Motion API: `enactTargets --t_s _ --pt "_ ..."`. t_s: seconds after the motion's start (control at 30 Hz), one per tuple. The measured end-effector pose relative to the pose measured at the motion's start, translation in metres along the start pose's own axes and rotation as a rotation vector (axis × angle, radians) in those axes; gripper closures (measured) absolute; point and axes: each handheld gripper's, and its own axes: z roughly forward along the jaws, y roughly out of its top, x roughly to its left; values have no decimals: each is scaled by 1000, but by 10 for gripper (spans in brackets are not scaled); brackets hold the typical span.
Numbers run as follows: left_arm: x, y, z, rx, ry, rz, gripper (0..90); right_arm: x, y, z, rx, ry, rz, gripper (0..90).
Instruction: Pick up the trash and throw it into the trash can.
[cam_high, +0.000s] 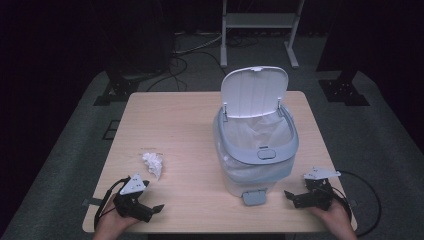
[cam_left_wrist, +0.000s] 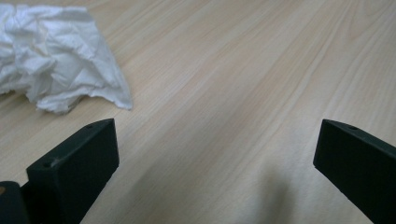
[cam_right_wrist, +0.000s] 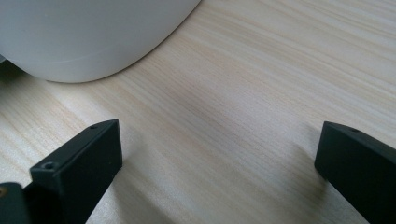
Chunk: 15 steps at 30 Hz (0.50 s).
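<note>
Left gripper (cam_high: 150, 210) low at the near-left corner of the table (cam_high: 175, 120), held in a hand (cam_high: 111, 225) rising from the near edge, jaws spread wide and holding nothing, aimed right and slightly far. Grey three-cornered plate on top, black cable looping at its left. Right gripper (cam_high: 291, 197) low at the near-right corner, gripped by the other hand (cam_high: 334, 217), jaws likewise wide apart and empty, pointing left toward the bin's base.

Crumpled tissue (cam_high: 153, 163) on the bare tabletop just beyond the left gripper, apart from both jaws: white, thin, creased into sharp folds, a ragged point trailing toward the near side. In the left gripper view, same tissue (cam_left_wrist: 56, 60) at far left, close to the left jaw tip but not touching.

Table of pale wood grain, matte, with rounded corners. Pedal bin (cam_high: 255, 150) right of centre: white rounded plastic body, grey rim and pedal, lid tipped up and open, translucent liner inside. Smooth curved white wall (cam_right_wrist: 93, 37) close ahead in the right gripper view.
</note>
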Motion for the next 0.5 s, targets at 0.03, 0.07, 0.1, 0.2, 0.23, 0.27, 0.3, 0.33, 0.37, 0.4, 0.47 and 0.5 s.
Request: enactTargets --t_s 0.03,0.07,0.1,0.2,0.23,0.27,0.3,0.33,0.37,0.4,0.47,0.5 --pt "-1 2 -1 -2 1 -2 0 0 0 0 0 0 0 0" --pt "-3 3 -2 -4 -1 -2 0 0 0 0 0 0 0 0" --pt "-3 5 -3 -5 -2 -3 0 0 0 0 0 -1 0 0" --pt "-4 8 -6 -19 -5 -8 0 0 0 0 0 -1 1 0" --pt "-4 9 -7 -24 -6 -11 0 0 0 0 0 -1 1 0" --pt "-4 11 -8 -29 -5 -11 0 0 0 0 0 -1 1 0" --pt "-4 12 -9 -34 -4 -14 0 0 0 0 0 -1 1 0" --pt "-3 13 -10 -35 -4 -15 0 0 0 0 0 -1 1 0" --pt "-2 14 -10 -43 -2 -19 0 0 0 0 0 -2 1 0" --pt "-1 15 -11 -47 -1 -21 0 0 0 0 0 -2 2 0" --pt "2 17 -12 -56 3 -24 0 0 0 0 0 -2 2 0" --pt "3 18 -12 -62 5 -25 0 0 0 0 0 -2 0 0"
